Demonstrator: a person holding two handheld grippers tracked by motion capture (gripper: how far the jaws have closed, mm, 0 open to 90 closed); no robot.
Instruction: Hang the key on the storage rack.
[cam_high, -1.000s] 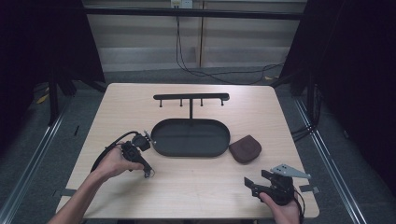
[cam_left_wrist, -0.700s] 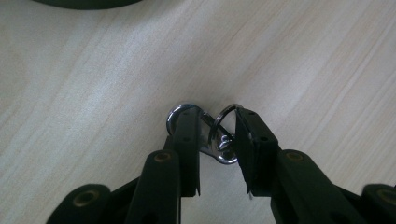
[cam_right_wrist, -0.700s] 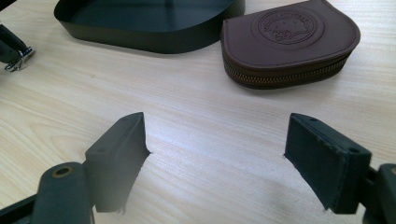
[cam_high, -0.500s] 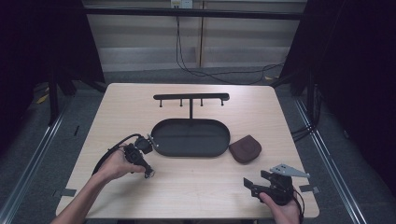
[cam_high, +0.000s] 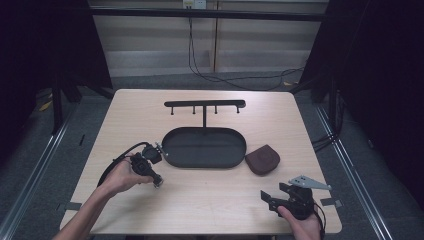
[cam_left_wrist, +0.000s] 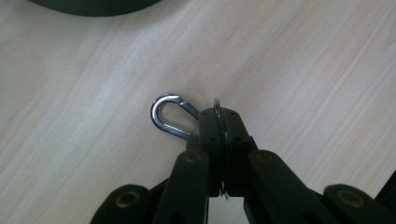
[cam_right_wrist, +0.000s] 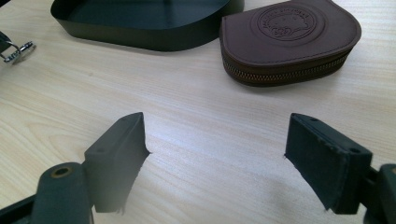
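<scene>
My left gripper (cam_left_wrist: 218, 122) is shut on a thin metal key ring (cam_left_wrist: 216, 105), having just closed its jaws on it. A silver snap hook (cam_left_wrist: 167, 116) hangs off the ring and lies on the wooden table. In the high view the left gripper (cam_high: 158, 148) sits just off the left end of the black oval tray (cam_high: 172, 158). My right gripper (cam_right_wrist: 215, 158) stands open over bare wood at the table's front right (cam_high: 270, 198), nothing between its jaws. A brown zipped leather pouch (cam_right_wrist: 289, 37) lies just beyond it, beside the tray's right end (cam_high: 263, 160).
A black rack with several pegs (cam_high: 205, 105) stands behind the tray. The left gripper's cable (cam_high: 117, 162) loops over the table by the left hand. Dark floor and metal rails surround the table (cam_high: 125, 115).
The left hand has shifted only slightly by the tray's left end. The right gripper has stayed where it was.
</scene>
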